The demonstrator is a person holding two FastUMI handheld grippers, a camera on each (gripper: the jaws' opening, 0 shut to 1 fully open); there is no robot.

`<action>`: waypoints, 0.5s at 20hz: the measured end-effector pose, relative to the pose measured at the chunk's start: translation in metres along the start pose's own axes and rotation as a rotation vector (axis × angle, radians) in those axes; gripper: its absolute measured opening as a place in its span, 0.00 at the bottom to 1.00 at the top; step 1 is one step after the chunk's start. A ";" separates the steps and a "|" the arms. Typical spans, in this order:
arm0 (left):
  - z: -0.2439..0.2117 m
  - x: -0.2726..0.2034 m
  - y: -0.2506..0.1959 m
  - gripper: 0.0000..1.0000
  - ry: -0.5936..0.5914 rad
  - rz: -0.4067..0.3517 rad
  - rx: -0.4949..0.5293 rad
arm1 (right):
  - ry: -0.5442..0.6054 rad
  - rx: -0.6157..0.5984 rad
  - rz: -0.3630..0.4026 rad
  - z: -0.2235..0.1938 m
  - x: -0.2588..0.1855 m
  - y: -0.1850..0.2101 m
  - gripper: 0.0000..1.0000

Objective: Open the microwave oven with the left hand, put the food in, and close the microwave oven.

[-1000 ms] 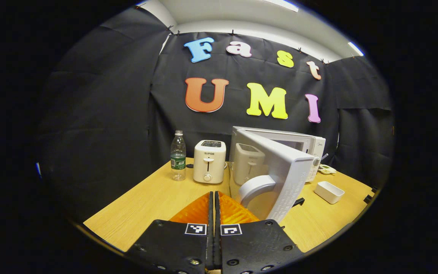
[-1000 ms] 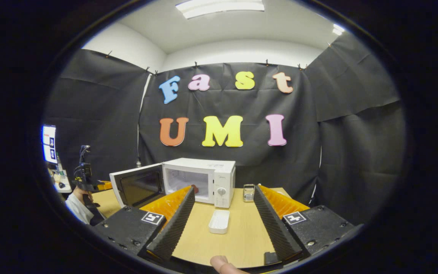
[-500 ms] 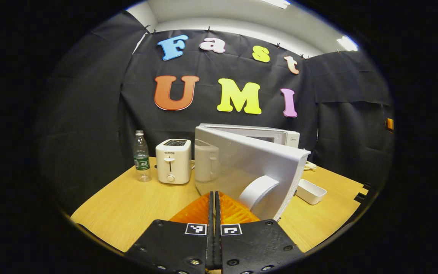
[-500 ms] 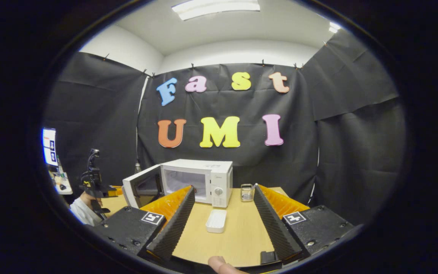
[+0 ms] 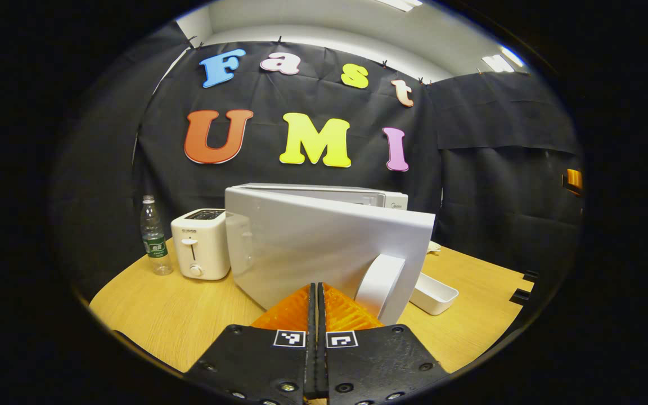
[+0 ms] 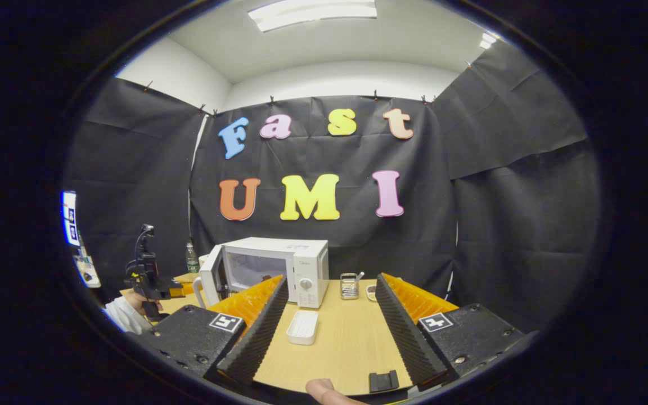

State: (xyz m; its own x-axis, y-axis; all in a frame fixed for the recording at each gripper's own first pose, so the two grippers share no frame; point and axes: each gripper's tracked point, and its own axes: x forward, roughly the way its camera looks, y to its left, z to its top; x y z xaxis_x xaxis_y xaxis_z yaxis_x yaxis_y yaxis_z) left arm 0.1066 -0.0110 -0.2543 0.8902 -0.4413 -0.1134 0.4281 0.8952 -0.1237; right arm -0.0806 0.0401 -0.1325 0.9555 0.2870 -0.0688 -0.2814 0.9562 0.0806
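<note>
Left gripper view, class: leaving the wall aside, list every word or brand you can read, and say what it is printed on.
"SUPOR": front of the toaster, small.
Brand mark on the microwave: too blurred to read.
Label on the bottle: too small to read.

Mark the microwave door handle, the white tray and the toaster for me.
microwave door handle (image 5: 379, 284), left gripper view: middle of the curved white grip.
white tray (image 6: 302, 327), right gripper view: its inner floor, on the table before the microwave.
toaster (image 5: 200, 246), left gripper view: its front face beside the lever slot.
</note>
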 end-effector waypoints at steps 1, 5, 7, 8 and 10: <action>0.000 0.008 -0.009 0.10 0.000 -0.021 0.009 | -0.002 0.001 -0.003 0.001 -0.001 -0.002 0.91; -0.009 0.048 -0.032 0.00 0.026 -0.036 0.014 | -0.015 0.010 -0.002 0.001 -0.006 -0.008 0.91; -0.012 0.067 -0.041 0.00 0.030 -0.033 -0.005 | -0.024 0.016 -0.011 0.001 -0.008 -0.016 0.91; -0.013 0.075 -0.046 0.00 0.029 -0.034 -0.012 | -0.024 0.018 -0.016 0.000 -0.009 -0.021 0.91; -0.009 0.089 -0.056 0.00 0.000 -0.035 -0.011 | -0.024 0.020 -0.020 -0.003 -0.011 -0.030 0.91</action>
State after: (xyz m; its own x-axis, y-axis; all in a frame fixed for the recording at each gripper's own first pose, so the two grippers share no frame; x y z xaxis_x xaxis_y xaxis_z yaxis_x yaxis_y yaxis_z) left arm 0.1606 -0.1007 -0.2661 0.8749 -0.4720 -0.1086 0.4569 0.8787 -0.1381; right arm -0.0832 0.0087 -0.1368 0.9629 0.2659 -0.0463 -0.2605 0.9604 0.0990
